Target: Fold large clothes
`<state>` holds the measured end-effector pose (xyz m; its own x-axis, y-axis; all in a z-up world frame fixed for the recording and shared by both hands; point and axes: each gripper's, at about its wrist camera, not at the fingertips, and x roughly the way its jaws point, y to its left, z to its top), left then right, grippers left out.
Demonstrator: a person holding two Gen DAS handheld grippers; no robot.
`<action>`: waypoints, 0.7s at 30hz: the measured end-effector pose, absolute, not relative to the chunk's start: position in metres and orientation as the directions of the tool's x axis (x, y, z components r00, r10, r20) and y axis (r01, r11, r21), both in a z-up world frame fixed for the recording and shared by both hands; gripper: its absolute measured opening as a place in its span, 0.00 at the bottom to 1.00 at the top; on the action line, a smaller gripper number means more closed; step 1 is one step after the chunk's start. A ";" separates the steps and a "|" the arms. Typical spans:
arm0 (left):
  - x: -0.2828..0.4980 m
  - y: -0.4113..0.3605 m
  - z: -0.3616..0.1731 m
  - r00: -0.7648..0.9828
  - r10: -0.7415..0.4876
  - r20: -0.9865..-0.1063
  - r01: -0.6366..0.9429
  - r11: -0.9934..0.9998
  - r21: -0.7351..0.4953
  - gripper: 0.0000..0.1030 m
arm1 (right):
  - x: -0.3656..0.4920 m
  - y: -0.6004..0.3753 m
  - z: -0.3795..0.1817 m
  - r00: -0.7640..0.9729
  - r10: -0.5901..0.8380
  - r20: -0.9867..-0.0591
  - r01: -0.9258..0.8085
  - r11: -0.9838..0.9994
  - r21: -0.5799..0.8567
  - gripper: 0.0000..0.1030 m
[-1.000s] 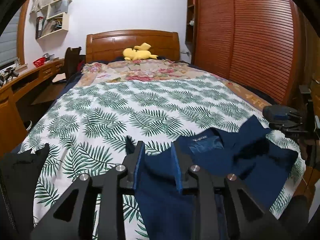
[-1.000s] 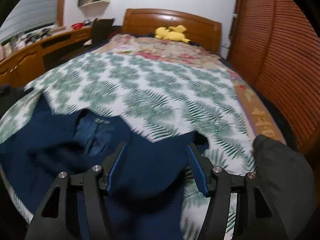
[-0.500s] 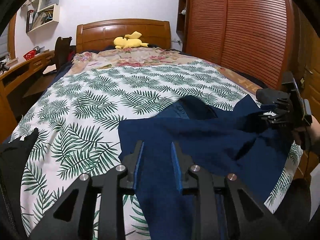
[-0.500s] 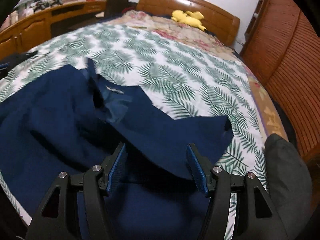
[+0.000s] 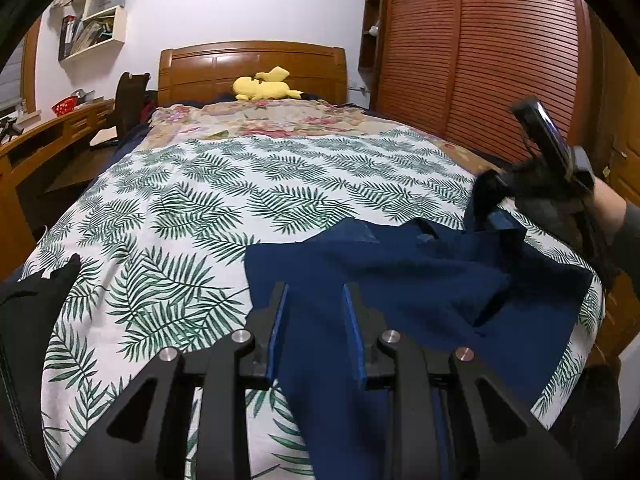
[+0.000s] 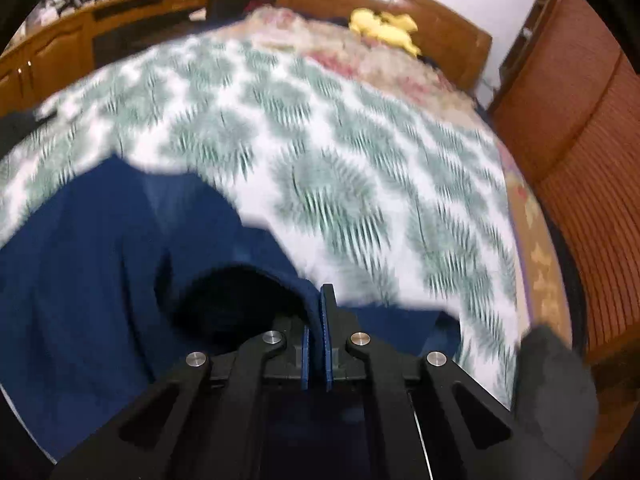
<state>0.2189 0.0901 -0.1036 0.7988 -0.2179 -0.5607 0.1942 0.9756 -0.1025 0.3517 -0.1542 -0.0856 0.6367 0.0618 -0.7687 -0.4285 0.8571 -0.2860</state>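
Right gripper (image 6: 316,336) now clamped on shirt (image 5: 400,280) edge; was apart half a second ago.
Left gripper (image 5: 314,328) stays apart over cloth; fold can start.

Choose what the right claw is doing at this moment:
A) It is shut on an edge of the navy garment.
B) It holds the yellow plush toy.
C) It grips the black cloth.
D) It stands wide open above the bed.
A: the right claw has its blue pads pressed together with a fold of the navy garment between them.

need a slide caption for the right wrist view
Right claw shut on an edge of the navy garment, lying on the palm-print bedspread.
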 end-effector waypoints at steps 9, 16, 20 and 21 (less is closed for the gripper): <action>0.218 0.111 -0.106 0.814 -0.193 -0.548 0.155 0.981 -0.116 0.24 | 0.389 -0.075 -0.078 0.694 0.048 -0.719 -0.409 0.848 -0.337 0.50; 0.219 0.126 -0.110 0.817 -0.180 -0.547 0.128 0.983 -0.132 0.24 | 0.375 -0.048 -0.094 0.631 0.194 -0.751 -0.516 0.828 -0.220 0.63; 0.219 0.128 -0.111 0.817 -0.178 -0.549 0.124 0.983 -0.133 0.24 | 0.377 -0.038 -0.122 0.576 0.202 -0.792 -0.541 0.821 -0.184 0.63; 0.219 0.128 -0.111 0.816 -0.177 -0.550 0.124 0.983 -0.132 0.24 | 0.377 -0.036 -0.129 0.561 0.201 -0.803 -0.543 0.822 -0.174 0.63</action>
